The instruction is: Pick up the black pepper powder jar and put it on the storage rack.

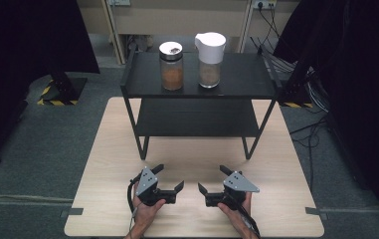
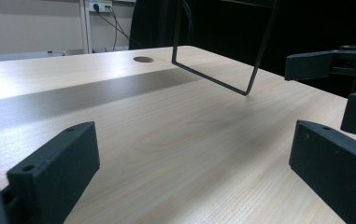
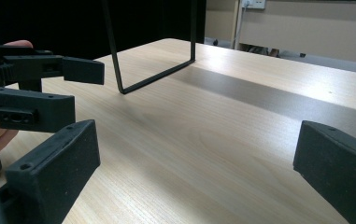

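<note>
My left gripper [image 1: 169, 177] rests low over the near edge of the light wooden table [image 1: 107, 164], held in a hand, jaws wide open and empty. My right gripper [image 1: 212, 179] mirrors it a short way to the right, also open with nothing between its jaws. In the left gripper view, bare wood lies across the gap of the left gripper [image 2: 194, 140], and the right gripper [image 2: 330, 65] shows at the right edge. The right gripper view has its right gripper [image 3: 196, 140] over bare wood too, with the left gripper [image 3: 35, 88] at the left.
A black two-tier metal rack [image 1: 199, 119] stands on the far half of the table. On its top shelf are a glass jar of brown powder [image 1: 171, 67] and a white-lidded glass pitcher [image 1: 210, 62]. The rack's thin leg [image 2: 213, 79] stands ahead of the grippers. Cables [image 1: 306, 134] trail on the floor to the right.
</note>
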Available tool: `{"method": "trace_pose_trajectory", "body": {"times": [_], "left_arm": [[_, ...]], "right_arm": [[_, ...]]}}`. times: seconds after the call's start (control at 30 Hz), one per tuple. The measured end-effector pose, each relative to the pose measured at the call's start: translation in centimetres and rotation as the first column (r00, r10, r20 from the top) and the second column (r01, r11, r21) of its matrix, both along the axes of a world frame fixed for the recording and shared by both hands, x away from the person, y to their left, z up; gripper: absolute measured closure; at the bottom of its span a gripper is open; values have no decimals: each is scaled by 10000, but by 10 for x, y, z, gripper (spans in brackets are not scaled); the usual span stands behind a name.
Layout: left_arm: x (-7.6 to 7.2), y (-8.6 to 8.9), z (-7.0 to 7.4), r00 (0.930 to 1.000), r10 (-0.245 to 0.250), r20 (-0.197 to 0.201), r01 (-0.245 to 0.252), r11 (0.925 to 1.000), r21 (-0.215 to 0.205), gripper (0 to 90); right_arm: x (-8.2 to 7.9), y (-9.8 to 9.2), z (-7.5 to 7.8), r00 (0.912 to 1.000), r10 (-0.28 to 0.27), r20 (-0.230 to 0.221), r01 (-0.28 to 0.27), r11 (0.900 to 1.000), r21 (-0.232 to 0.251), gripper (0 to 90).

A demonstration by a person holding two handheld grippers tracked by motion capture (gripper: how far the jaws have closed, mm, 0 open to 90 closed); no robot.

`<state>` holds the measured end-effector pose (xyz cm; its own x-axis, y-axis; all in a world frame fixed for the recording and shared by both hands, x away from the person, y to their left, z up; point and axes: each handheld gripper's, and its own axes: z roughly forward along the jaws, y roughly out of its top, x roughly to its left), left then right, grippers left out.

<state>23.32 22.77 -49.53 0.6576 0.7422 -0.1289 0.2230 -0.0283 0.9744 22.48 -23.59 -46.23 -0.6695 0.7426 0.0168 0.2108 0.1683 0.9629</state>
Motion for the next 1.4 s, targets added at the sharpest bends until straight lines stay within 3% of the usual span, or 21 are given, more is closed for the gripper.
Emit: {"method": "trace_pose_trajectory", "body": {"times": [0.57,1.4], "left_arm": [[1,0,0,10000,-29,-88,29,10000,-19,11],[1,0,0,9999,-37,-109,37,10000,1,11]], "right_arm": [[1,-8,-4,9986,-512,-133,515,9984,238,8],[-1,-9,-4,9985,-528,-127,531,9983,257,8]]}}
